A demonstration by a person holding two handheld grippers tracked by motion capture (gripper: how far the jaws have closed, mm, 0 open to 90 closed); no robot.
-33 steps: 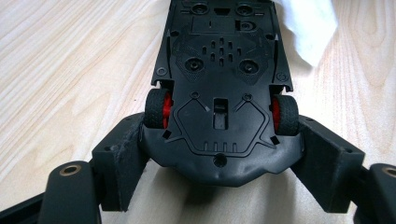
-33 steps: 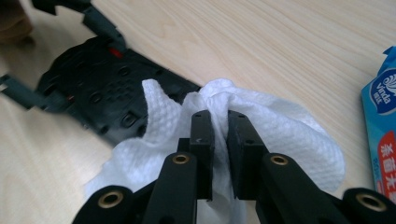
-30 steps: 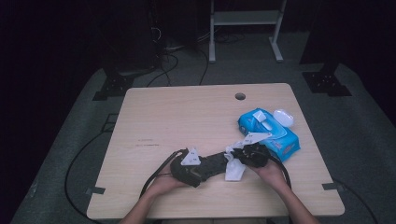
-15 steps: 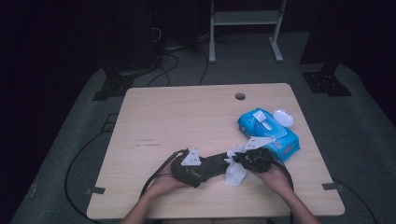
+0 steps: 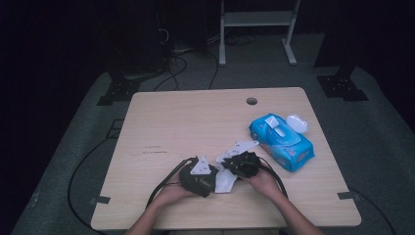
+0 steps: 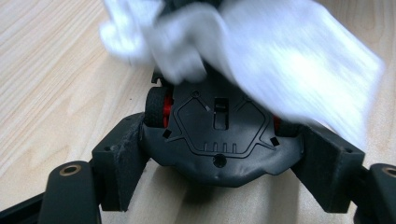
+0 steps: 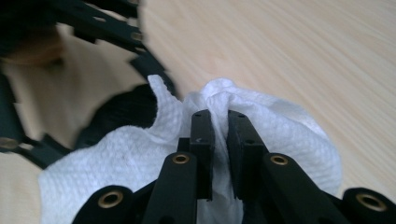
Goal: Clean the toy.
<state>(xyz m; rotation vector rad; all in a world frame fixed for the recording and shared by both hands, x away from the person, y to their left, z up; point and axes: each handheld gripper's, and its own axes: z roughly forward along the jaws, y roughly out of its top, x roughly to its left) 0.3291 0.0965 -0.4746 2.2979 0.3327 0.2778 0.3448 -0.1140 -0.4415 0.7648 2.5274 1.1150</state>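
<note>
- The left hand-held gripper has its jaws set wide on either side of a small black toy car with red wheel hubs. The car is turned so that its underside faces the camera, and it is held just above the counter at the near edge, centre.
- The right hand-held gripper has its jaws drawn narrow, pinching a bunched white wipe. The wipe lies against the far end of the car.
- In the left gripper view the wipe is blurred, which suggests it is being rubbed across the car's body.
- A blue wipe pack with its lid open sits on the right side of the counter, apart from the work.
- Judgement: the step in hand is cleaning the toy car with the wipe.
- Recommended practice: keep the left grip steady on the car's flanks so the car does not twist out.
- Work the wipe in short strokes, keeping the bunch firmly pinched so it does not slip free.
- Keep the wipe clear of the wheels, where it could snag.
- Turn the car to expose faces not yet wiped.
</note>
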